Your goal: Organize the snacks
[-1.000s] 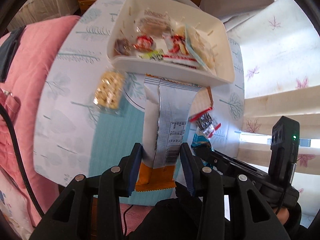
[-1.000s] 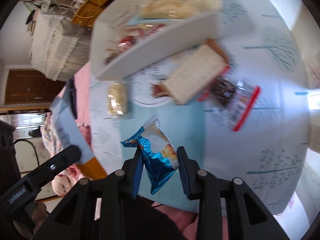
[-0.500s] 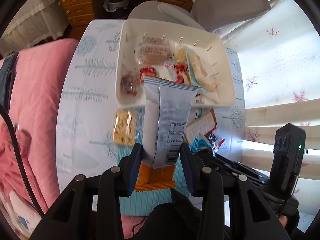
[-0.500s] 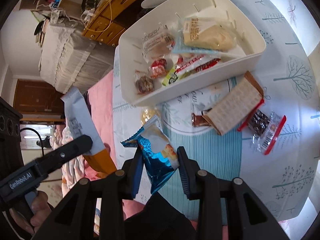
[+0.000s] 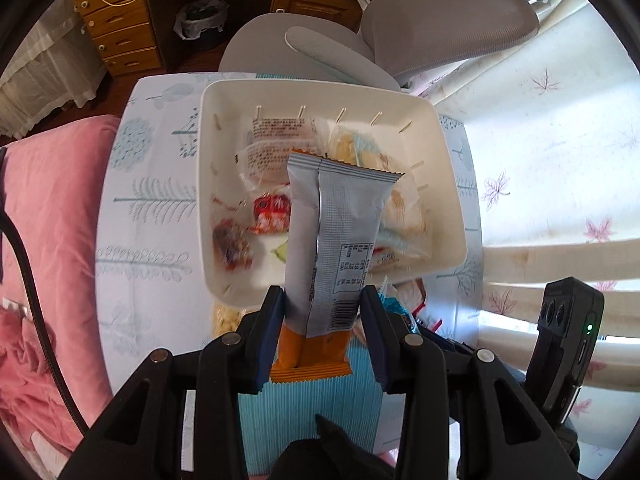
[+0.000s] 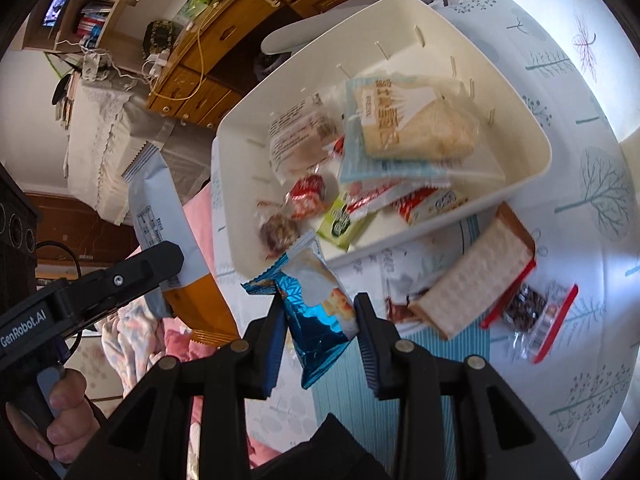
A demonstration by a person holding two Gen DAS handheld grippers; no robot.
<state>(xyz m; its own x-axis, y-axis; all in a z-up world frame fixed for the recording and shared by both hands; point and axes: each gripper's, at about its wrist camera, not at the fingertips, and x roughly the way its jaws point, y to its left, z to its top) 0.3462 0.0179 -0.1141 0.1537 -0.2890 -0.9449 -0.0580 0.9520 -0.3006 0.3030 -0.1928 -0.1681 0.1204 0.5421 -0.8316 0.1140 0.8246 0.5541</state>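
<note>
So, left wrist view: left gripper (image 5: 322, 322) pinches 1 long silver-and-orange snack pack (image 5: 332, 248) near its lower end, both pads against its sides, orange end hanging below the pads, silver end sticking fwd over the white bin (image 5: 448, 184). Bin sits on the tree-print tablecloth (image 5: 148, 200) w/ several wrapped snacks inside; blur makes an exact count unsure, roughly 5-6 visible around the held pack. 1 cracker pack (image 5: 228, 318) peeks out just below the bin's near wall. Right gripper's body shows at lower right, 1 grey office chair (image 5: 400, 36) behind the table, pink bedding (image 5: 44, 240) at left

Right wrist view: right gripper (image 6: 320, 320) pinches 1 blue foil snack bag (image 6: 316, 308), pads against both sides, bag's top poking up toward the bin's (image 6: 532, 136) near corner, bottom tip hanging below the pads. Bin holds abt 7 packs, the biggest a pale bread pack (image 6: 420, 124) on top. On the cloth outside the bin: 1 tan wafer pack (image 6: 476, 276) beside the near wall, 1 red-edged clear pack (image 6: 532, 320) just right of it, so 2. Left gripper (image 6: 120, 280) at left w/ the silver-orange pack (image 6: 160, 208) clamped, a hand (image 6: 60, 420) on its grip
</note>
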